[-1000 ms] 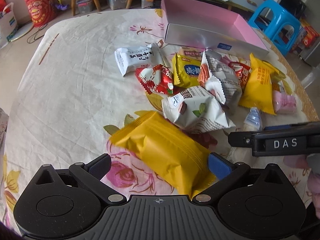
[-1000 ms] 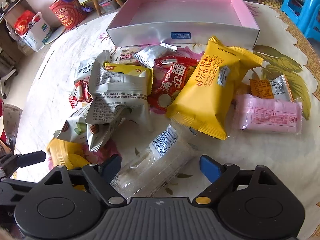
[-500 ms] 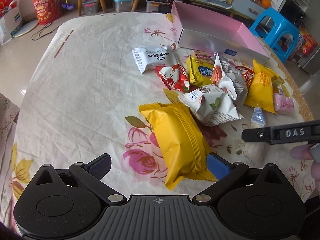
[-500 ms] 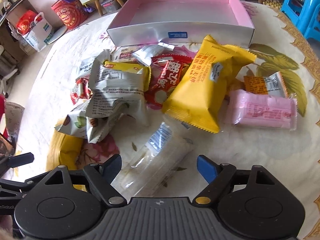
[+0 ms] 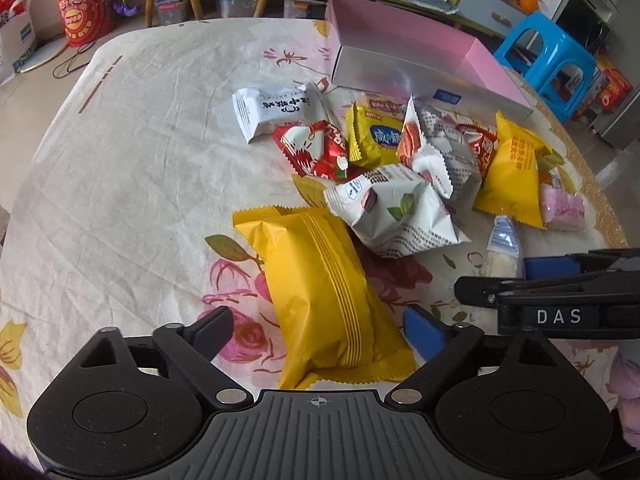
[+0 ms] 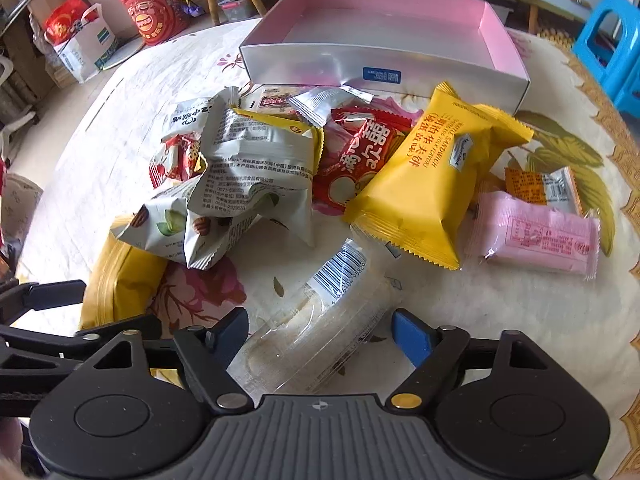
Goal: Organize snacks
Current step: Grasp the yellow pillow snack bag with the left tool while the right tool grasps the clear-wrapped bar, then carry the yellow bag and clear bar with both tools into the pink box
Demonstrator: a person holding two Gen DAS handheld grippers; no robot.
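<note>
A pile of snack packets lies on the floral tablecloth in front of an empty pink box (image 5: 404, 54) (image 6: 384, 44). My left gripper (image 5: 318, 330) is open around the near end of a large yellow packet (image 5: 324, 292), which lies flat on the cloth. My right gripper (image 6: 320, 336) is open around a clear plastic-wrapped snack (image 6: 320, 332) lying on the cloth. The right gripper shows from the side in the left wrist view (image 5: 520, 280). Beyond lie a yellow sandwich packet (image 6: 436, 176), a pink packet (image 6: 536, 236), white nut packets (image 6: 240, 176) and red packets (image 6: 360, 156).
The table edge with its gold border (image 6: 616, 136) runs along the right. A blue stool (image 5: 548, 60) stands beyond the table at the right. Cabinets, red tins and bags (image 6: 80, 36) stand on the floor behind the table.
The left gripper has swung so the yellow packet now lies lengthwise between its open fingers. The right gripper has moved forward around the clear-wrapped snack, its fingers a little narrower.
</note>
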